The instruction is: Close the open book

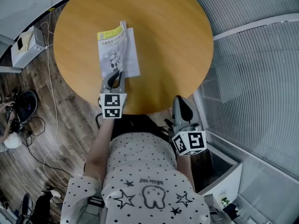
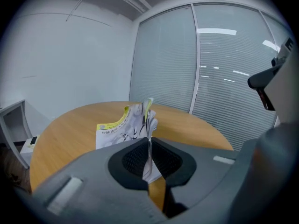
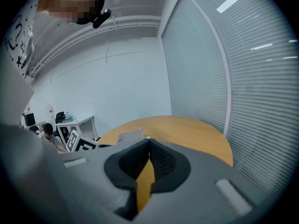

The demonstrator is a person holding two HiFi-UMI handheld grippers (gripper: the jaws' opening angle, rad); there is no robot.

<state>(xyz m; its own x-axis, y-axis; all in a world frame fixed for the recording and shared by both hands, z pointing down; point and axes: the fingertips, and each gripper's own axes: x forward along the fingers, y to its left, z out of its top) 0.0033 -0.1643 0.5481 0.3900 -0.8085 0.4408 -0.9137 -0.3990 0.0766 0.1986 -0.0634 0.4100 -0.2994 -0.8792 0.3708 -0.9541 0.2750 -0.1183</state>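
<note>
Left gripper (image 2: 148, 143) pinching book page (image 2: 148, 120), upright

- A thin book (image 1: 113, 50) is seen on the left half of the round wooden desk (image 1: 177, 41), towards the desk's near edge.
- Its cover is printed grey-white, with a yellow band along the far edge.
- It is held open: a white page is laid flat on the desk at the right, while the cover leaf is curled upward.
- The raised leaf's near edge is pinched in the left tongs (image 1: 115, 78).
</note>
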